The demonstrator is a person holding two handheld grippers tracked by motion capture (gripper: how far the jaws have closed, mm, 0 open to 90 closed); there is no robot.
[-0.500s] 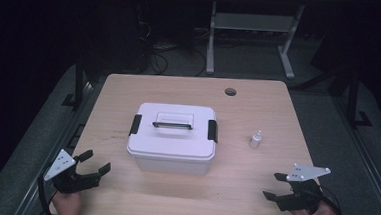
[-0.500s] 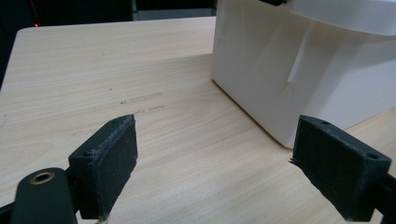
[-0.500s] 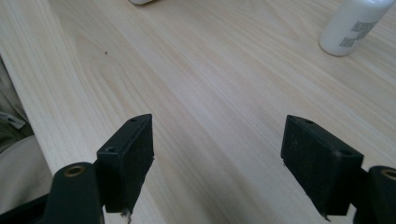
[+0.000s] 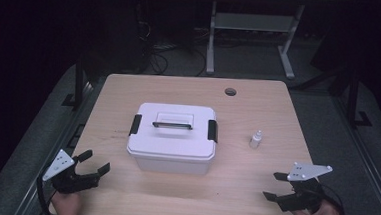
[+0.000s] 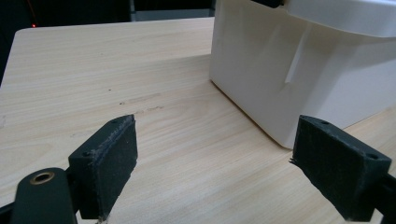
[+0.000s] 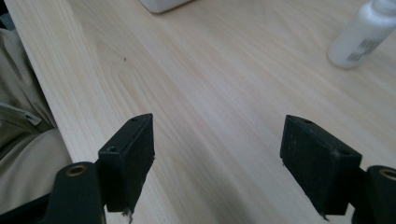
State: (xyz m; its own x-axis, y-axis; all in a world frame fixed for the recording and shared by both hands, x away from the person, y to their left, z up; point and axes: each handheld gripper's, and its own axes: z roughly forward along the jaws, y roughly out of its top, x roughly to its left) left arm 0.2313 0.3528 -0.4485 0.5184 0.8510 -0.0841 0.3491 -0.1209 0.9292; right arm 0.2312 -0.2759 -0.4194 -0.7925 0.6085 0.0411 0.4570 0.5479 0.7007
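The box (image 4: pixel 172 137) sat mid-desk, its long axis and handle (image 4: pixel 172 125) parallel to the front edge. Both grippers waited at the front corners, jaws wide and empty; the left gripper (image 4: pixel 91 164) was nearer the box, the right gripper (image 4: pixel 274 186) nearer the bottle (image 4: pixel 256 139).
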